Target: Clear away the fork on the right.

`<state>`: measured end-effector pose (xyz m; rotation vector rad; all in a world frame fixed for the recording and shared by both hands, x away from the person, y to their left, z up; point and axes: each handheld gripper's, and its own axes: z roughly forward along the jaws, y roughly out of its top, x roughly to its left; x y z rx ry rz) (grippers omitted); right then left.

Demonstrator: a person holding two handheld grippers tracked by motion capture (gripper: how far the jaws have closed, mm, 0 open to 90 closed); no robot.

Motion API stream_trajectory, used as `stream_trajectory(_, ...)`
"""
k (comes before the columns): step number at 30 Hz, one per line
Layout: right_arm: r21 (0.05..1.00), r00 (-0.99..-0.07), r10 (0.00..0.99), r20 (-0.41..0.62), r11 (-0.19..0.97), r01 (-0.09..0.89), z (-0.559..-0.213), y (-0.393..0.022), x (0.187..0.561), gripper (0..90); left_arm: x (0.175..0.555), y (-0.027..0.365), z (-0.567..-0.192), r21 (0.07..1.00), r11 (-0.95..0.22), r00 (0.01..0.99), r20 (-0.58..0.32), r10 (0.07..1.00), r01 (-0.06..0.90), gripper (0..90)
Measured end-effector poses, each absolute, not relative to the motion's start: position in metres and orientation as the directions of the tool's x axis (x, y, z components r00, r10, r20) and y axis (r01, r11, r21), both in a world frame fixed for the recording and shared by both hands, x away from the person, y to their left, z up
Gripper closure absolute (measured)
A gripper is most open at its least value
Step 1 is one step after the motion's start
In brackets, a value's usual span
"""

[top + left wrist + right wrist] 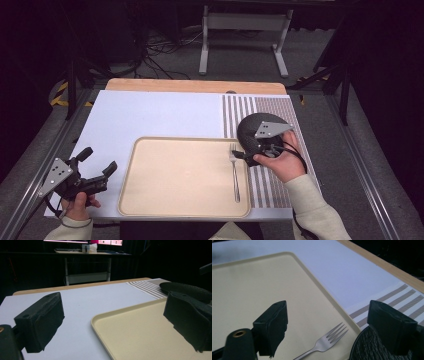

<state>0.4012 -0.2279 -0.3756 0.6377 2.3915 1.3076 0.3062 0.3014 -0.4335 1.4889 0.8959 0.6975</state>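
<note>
A silver fork (235, 172) lies lengthwise on the right side of a beige tray (175, 175), tines toward the far side. My right gripper (242, 154) hovers just above the fork's tines with its jaws wide apart and nothing between them. In the right gripper view the fork (329, 338) lies on the tray (249, 285) below the open right gripper (329, 315). My left gripper (99, 161) rests open at the tray's left edge, holding nothing. In the left gripper view the open left gripper (112, 312) frames the tray's corner (140, 332).
A dark round plate (252, 127) sits on a striped placemat (280, 185) right of the tray, under my right hand. It also appears as the dark plate (367, 347) and the dark plate (185, 288). A white tabletop (150, 112) stretches behind the tray to a wooden far edge (195, 85).
</note>
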Motion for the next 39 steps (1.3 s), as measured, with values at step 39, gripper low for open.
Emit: stream_trajectory(39, 0.952, -0.688, 0.723, 0.067, 0.159, 0.261, -0.433, -0.33, 0.347, 10.3, 0.307, 0.302, -0.433, 0.991, 0.009, 0.521, -0.079, 0.85, 0.134, 3.3)
